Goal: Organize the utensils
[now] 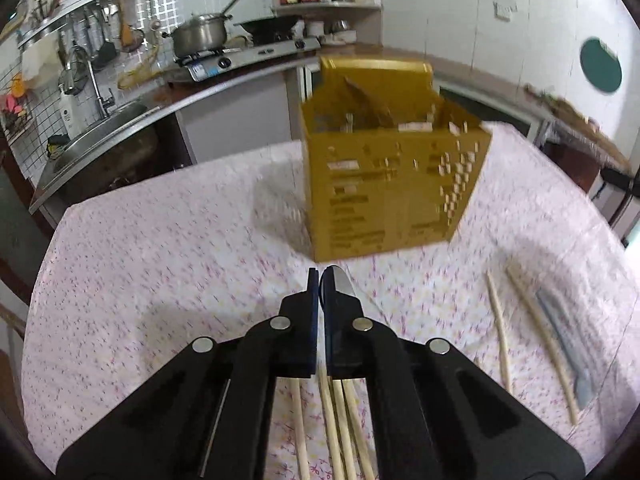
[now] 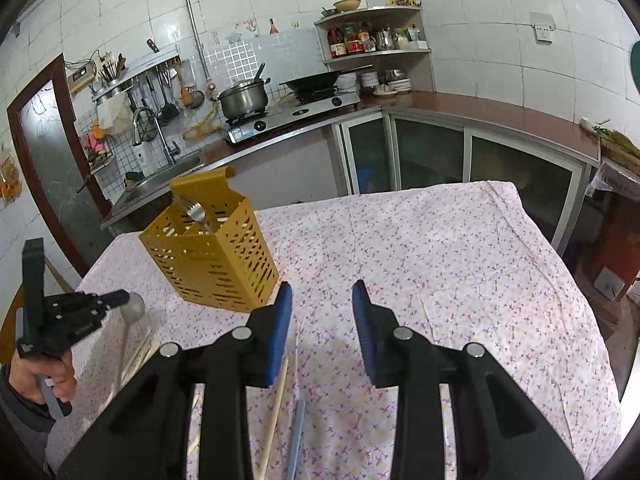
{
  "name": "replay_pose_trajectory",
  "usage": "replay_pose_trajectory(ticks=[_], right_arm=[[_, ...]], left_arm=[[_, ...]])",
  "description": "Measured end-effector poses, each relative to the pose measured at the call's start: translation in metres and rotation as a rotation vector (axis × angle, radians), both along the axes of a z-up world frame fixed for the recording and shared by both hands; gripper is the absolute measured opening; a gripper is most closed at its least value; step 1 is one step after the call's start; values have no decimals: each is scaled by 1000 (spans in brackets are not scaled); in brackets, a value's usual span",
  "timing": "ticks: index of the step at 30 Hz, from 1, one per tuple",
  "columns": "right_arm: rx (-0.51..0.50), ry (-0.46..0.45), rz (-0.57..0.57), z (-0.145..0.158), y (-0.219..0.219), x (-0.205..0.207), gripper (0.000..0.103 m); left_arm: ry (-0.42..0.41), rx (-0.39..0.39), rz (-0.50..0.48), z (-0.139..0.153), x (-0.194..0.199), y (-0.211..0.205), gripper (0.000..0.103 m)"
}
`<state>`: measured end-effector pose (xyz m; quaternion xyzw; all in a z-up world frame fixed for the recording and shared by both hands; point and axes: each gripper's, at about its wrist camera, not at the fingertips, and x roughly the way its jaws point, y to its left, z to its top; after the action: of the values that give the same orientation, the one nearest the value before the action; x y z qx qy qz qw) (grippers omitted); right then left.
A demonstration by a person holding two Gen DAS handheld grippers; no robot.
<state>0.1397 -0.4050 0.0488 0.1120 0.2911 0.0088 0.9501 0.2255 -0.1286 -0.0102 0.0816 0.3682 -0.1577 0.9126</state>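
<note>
Kitchen setting: floral-covered tabletop (image 2: 440, 240). Left gripper (image 1: 320, 280) is clamped on a metal spoon (image 1: 344, 282), whose bowl protrudes past the pads. Right gripper (image 2: 322, 300) stands with jaws apart, holding nothing, above a chopstick (image 2: 276, 412) and a grey utensil handle (image 2: 298, 436). More chopsticks (image 1: 340, 428) lie below the left gripper. Further out, the yellow perforated utensil holder (image 2: 212, 256) stands upright, containing a fork (image 2: 194, 210).

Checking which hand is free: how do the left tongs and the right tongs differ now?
The left tongs are shut, the right tongs open with nothing between them. The left tongs have a spoon at their tips; the right tongs hang over a chopstick and a grey handle. Both are black and point toward the yellow holder.
</note>
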Motion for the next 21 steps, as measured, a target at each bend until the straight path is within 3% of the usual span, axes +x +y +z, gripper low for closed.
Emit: replay_pose_trajectory(ticks=[3,7,10,12,16,21], right_arm=[[-3,-8,-5,2,1,-5,32],[-6,-21,-16,7,2,-6,32],[-7,-34,-22,10,3,-7,33],[-9,-38,-23,13,2,-7,33],[-25,-46,-31,22,0,-4,33],[-31,-57,-50,27,-5,-1,38]], left_arm=[[-99,-54,53,35,4,13,1],[-344,-125,119,113,9,21,1],[-517,-97,136,160,20,8,1],[-570,-92,137,174,31,-4,1],[-663,-32,141,173,58,-34,1],[-584,14,115,125,83,-57,2]])
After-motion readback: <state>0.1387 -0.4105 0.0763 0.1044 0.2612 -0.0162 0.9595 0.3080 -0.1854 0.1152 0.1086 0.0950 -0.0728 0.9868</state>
